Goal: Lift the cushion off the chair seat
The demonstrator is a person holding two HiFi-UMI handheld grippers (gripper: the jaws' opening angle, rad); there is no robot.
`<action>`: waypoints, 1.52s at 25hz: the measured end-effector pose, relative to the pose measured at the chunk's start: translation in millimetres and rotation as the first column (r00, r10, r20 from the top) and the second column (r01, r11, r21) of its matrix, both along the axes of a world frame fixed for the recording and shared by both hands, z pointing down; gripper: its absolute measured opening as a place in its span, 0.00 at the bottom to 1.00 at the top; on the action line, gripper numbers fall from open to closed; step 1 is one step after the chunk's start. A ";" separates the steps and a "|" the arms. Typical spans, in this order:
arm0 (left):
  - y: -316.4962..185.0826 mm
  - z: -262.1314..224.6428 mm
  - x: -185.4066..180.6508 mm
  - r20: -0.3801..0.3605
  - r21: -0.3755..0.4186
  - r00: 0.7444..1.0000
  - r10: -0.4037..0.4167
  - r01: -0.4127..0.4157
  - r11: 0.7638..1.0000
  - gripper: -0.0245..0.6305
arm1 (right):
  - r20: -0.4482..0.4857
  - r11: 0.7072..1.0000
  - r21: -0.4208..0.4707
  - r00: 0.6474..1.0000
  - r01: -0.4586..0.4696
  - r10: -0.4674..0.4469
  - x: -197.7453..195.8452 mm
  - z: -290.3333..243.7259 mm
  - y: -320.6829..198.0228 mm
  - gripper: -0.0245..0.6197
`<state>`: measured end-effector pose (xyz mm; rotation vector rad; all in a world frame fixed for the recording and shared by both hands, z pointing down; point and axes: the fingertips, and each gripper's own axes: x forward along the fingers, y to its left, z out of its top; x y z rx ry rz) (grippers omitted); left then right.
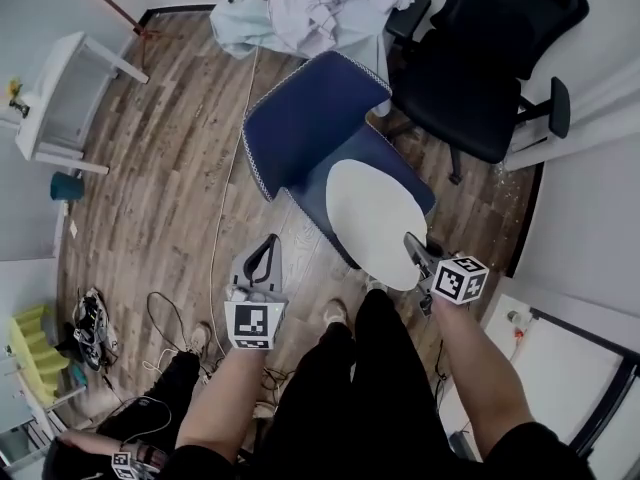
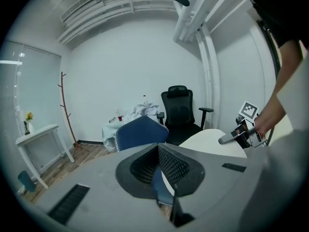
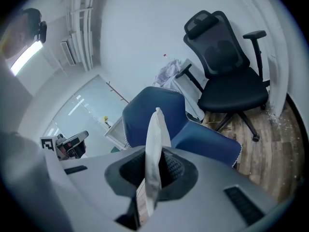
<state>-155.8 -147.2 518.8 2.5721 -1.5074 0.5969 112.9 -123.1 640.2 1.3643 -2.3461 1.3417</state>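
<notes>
Centre of head view: white oval cushion point(image 1: 372, 218), tilted, overlapping the front of the blue chair seat point(image 1: 395, 158) and jutting past its near edge toward the person's legs. Not clear whether far rim touching the seat.

Right tool point(image 1: 413, 244) at lower right of cushion, clamped on its near rim. In right gripper view: cushion edge-on and upright between the pressed pads, blue chair back point(image 3: 140, 115) behind.

Left tool point(image 1: 270, 244) at lower centre-left, beside cushion but apart from it, over wood floor point(image 1: 170, 198). Jaws drawn together to a point, nothing gripped. In left gripper view: cushion at right of frame, right tool on its rim.

Upper right of head view: black office chair point(image 1: 490, 58). Top centre: heap of pale cloth point(image 1: 325, 3). White cable point(image 1: 228, 188) running down the floor left of the blue chair.
</notes>
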 end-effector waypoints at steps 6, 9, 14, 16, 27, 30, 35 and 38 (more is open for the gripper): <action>6.3 -17.2 -12.1 -0.009 -0.007 1.000 -0.019 0.019 1.000 0.04 | -0.046 0.998 0.055 0.999 0.019 -0.016 -1.0 -43.5 -11.7 0.10; 6.1 -28.6 -14.9 0.004 0.012 1.000 -0.006 0.006 1.000 0.04 | -0.063 0.997 0.074 0.998 0.020 -0.015 4.1 -62.9 -18.0 0.10; -4.9 -45.7 -21.5 -0.006 0.041 1.000 -0.025 0.025 0.999 0.04 | -0.089 0.995 0.096 0.996 0.030 -0.021 7.0 -87.2 -24.0 0.10; -8.7 -55.9 -21.6 -0.007 0.059 1.000 -0.019 0.019 0.998 0.04 | -0.091 0.994 0.104 0.996 0.024 -0.015 8.7 -97.4 -25.4 0.10; -19.6 -97.2 -32.4 -0.019 0.117 0.999 -0.036 0.038 0.992 0.04 | -0.144 0.978 0.200 0.989 0.062 -0.033 13.8 -161.1 -40.8 0.10; -23.8 -108.1 -34.7 -0.030 0.134 0.999 -0.044 0.048 0.990 0.04 | -0.146 0.975 0.215 0.989 0.060 -0.029 18.5 -173.1 -41.9 0.10; -31.8 -126.4 -37.8 -0.052 0.138 0.997 -0.061 0.067 0.988 0.04 | -0.164 0.971 0.228 0.986 0.066 -0.028 29.8 -192.3 -43.9 0.10; -41.5 -141.7 -41.9 -0.113 0.120 0.989 -0.099 0.113 0.986 0.04 | -0.166 0.967 0.249 0.986 0.061 -0.020 36.9 -207.5 -48.3 0.10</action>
